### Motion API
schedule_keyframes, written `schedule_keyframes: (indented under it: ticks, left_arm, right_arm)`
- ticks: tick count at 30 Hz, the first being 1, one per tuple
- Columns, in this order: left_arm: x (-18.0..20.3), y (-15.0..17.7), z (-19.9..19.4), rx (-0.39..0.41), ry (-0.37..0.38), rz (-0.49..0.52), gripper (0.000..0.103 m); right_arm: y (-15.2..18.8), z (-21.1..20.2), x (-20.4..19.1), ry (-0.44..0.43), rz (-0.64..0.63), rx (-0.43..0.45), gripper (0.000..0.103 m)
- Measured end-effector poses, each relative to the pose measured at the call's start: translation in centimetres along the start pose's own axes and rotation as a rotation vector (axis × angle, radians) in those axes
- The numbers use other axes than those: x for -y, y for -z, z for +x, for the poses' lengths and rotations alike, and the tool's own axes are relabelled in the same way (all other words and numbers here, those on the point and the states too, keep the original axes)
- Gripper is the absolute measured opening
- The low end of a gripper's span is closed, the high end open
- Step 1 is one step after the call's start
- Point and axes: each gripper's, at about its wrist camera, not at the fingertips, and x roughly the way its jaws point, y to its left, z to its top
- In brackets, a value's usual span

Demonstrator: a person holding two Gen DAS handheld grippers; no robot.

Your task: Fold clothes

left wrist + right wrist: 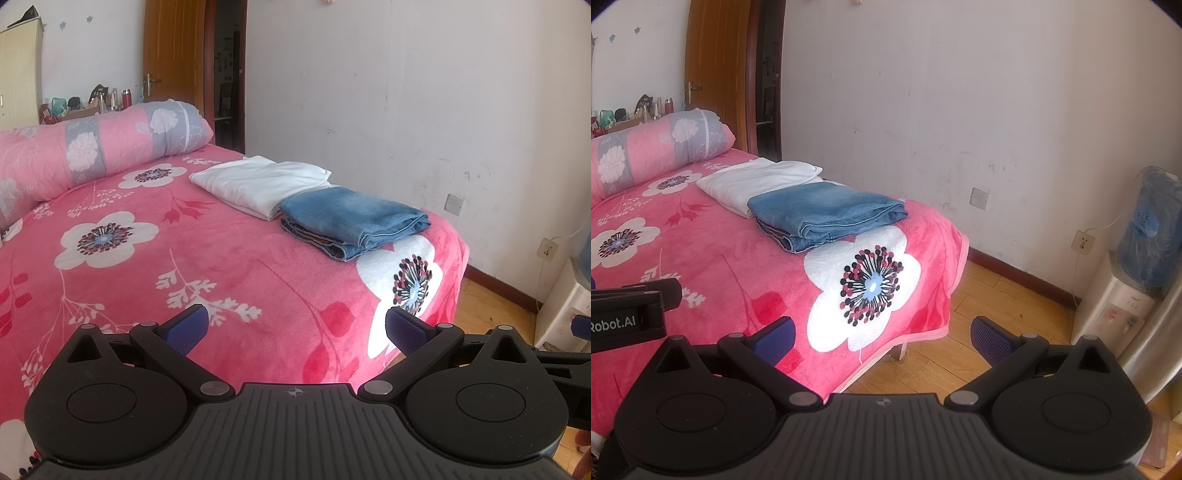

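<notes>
On the far left I see a rolled pink-and-grey quilt [107,147] lying along the bed [229,266], which carries a pink floral blanket. My left gripper [295,328] hangs above the bed's near edge, jaws spread wide and holding nothing. Further right, near the wall-side edge of the bed, a folded white garment [258,184] lies with folded blue jeans [351,218] just beside it, overlapping its near edge. My right gripper [882,339] is likewise wide apart and empty, over the bed's corner. A water dispenser [1123,302] stands on the far right.
</notes>
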Motion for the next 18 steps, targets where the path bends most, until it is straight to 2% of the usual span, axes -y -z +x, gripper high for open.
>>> schedule_keyframes:
  ticks: [18]
  left_arm:
    - [0.26, -0.01, 0.1, 0.0, 0.0, 0.003, 0.103]
  right_arm:
    - [0.12, -0.07, -0.05, 0.001, -0.001, -0.001, 0.103]
